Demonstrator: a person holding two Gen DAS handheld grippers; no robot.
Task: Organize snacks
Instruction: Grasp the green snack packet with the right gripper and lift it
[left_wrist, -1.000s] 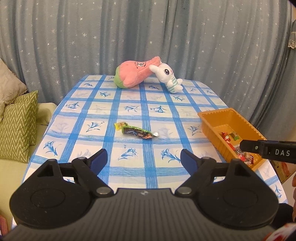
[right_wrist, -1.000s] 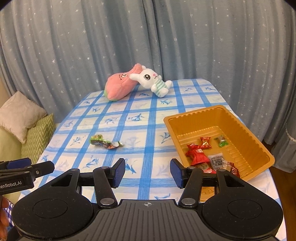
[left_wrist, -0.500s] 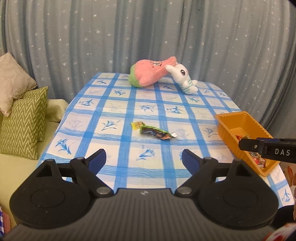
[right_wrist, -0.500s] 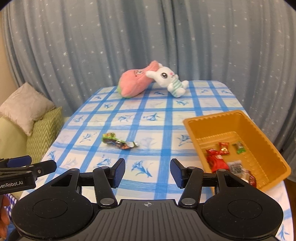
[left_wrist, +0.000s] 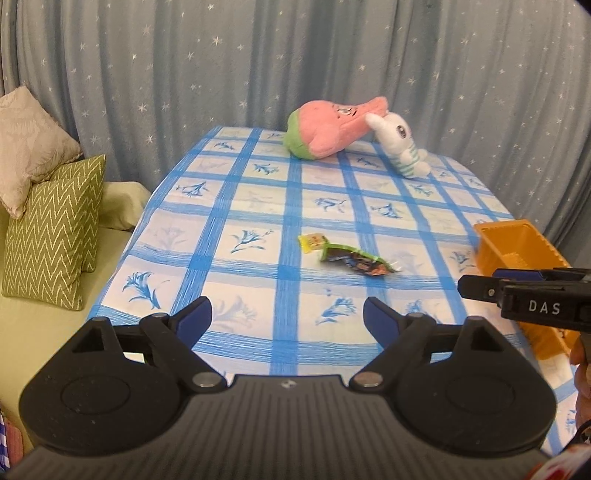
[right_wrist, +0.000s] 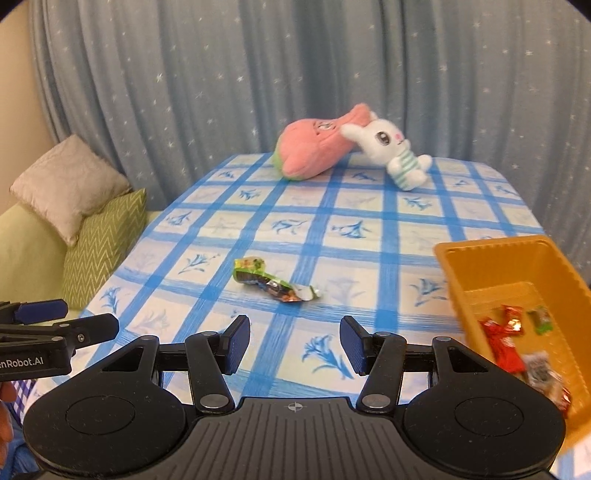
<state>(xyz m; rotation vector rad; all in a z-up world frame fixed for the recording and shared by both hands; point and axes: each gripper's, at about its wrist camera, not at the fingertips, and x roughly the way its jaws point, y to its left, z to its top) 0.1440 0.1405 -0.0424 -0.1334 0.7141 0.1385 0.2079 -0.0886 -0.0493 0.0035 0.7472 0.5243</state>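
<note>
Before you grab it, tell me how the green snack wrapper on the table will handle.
The green snack wrapper lies flat and crinkled, so it is probably floppy and light. Its glossy foil may slide on the tablecloth if pushed. It is unlikely to roll.

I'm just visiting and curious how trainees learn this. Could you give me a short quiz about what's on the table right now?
1. True or false: the orange tray already holds snacks.
2. Which lies loose on the tablecloth? A) green snack packet B) spoon C) cup
3. What leans against the pink plush?

Key:
1. True: red wrapped snacks lie inside.
2. A
3. The white bunny plush.
</note>
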